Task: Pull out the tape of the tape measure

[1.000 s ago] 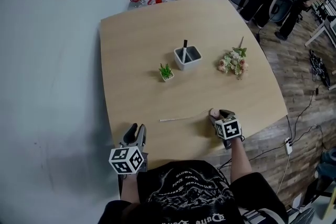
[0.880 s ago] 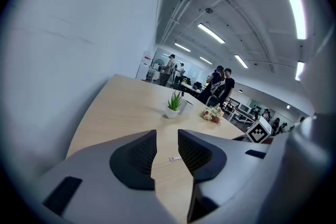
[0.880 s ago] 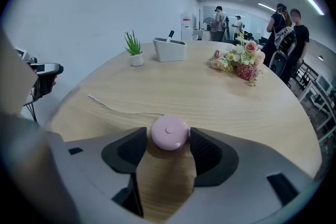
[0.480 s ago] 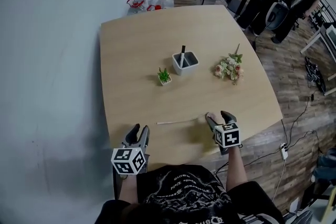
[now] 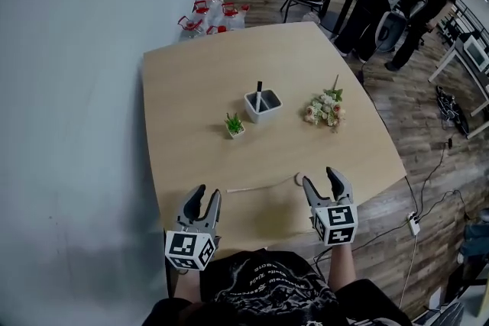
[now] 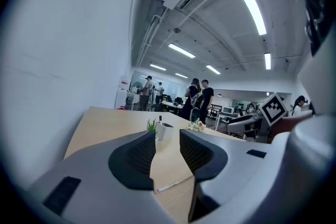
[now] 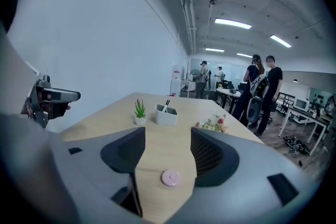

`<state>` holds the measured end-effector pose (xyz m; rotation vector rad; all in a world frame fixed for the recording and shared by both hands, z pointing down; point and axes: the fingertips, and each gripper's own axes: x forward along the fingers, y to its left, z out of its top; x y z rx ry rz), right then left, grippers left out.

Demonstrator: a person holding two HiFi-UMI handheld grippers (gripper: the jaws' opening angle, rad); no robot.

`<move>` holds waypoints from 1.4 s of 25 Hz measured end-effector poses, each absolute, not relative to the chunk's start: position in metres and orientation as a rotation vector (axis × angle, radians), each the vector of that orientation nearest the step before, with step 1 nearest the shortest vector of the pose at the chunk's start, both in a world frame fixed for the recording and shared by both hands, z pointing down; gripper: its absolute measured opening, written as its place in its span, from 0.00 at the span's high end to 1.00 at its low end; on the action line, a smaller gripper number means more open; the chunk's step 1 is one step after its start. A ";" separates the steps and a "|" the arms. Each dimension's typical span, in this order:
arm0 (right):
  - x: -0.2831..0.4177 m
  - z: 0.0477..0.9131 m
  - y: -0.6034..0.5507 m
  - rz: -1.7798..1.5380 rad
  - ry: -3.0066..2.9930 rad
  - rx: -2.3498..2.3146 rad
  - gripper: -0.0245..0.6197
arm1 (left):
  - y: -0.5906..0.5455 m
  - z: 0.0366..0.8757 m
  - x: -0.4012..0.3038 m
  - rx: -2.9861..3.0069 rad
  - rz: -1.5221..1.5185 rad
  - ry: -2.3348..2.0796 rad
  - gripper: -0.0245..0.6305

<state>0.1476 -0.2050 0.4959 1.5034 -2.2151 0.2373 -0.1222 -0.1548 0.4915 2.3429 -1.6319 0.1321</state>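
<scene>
Left gripper view half hides the tape (image 6: pixel 173 184); left tool (image 6: pixel 167 135) and right tool (image 7: pixel 168 135), just opened, empty.

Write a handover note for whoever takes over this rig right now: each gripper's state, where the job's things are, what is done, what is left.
Left gripper: open and empty, its jaws have just been opening. It hovers over the table's near edge, close to the tape's free end.
Right gripper: open and empty, its jaws have just been opening. It hovers above the pink case.
Tape: pulled out, lying on the table, running left from the case.
Done: the tape is out and both grippers have let go.
Left: probably nothing, unless a longer pull is wanted.
</scene>
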 end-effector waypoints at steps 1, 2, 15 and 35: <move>0.148 0.486 -0.203 0.226 -2.242 1.529 0.52 | -0.153 0.487 -0.120 2.383 0.151 -1.627 0.74; 0.149 0.477 -0.201 0.217 -2.265 1.551 0.52 | -0.151 0.484 -0.117 2.424 0.176 -1.615 0.74; 0.138 0.456 -0.180 0.023 -2.266 1.584 0.58 | -0.134 0.458 -0.120 2.532 0.062 -1.568 0.76; 0.128 0.452 -0.172 0.056 -2.344 1.580 0.94 | -0.126 0.460 -0.113 2.541 0.022 -1.513 0.95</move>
